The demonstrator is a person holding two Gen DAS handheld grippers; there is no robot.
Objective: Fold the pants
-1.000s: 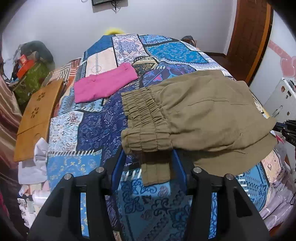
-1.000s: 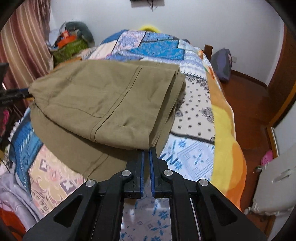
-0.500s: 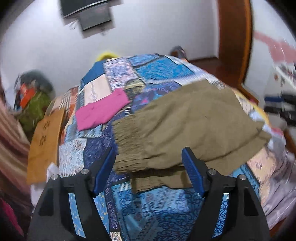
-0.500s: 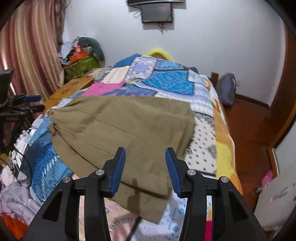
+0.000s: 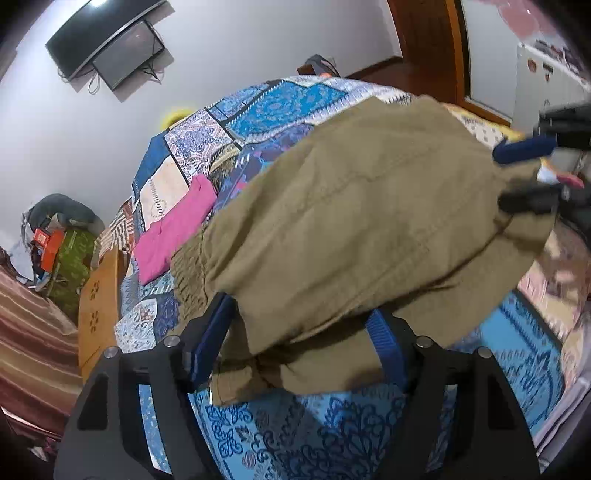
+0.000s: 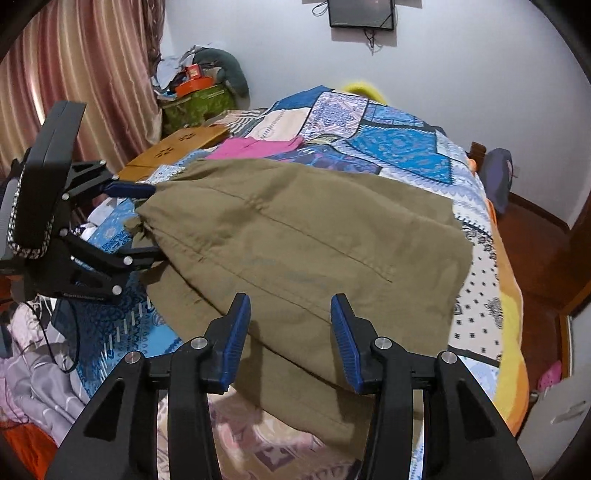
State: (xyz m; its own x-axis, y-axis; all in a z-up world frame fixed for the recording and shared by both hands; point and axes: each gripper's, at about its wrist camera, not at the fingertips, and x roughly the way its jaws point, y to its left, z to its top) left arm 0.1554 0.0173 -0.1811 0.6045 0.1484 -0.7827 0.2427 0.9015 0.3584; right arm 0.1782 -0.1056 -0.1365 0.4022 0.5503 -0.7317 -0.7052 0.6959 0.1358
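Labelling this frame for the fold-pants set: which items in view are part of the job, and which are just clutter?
Part of the job:
- olive pants, folded over on the bed
- left gripper, open at the waistband end
- right gripper, open at the other end

Just lying about:
- pink garment
- wooden board
- wall TV
- patchwork bedspread

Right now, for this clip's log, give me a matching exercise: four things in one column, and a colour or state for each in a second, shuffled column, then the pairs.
Things:
1. pants
2. folded garment
3. left hand-held gripper
4. board

Colour or state:
A. pink
B. open, over the pants' edge
C. wooden, by the bed's side
D. olive, folded over on the quilt

Pairs: 1-D, 2-A, 3-B, 4-C
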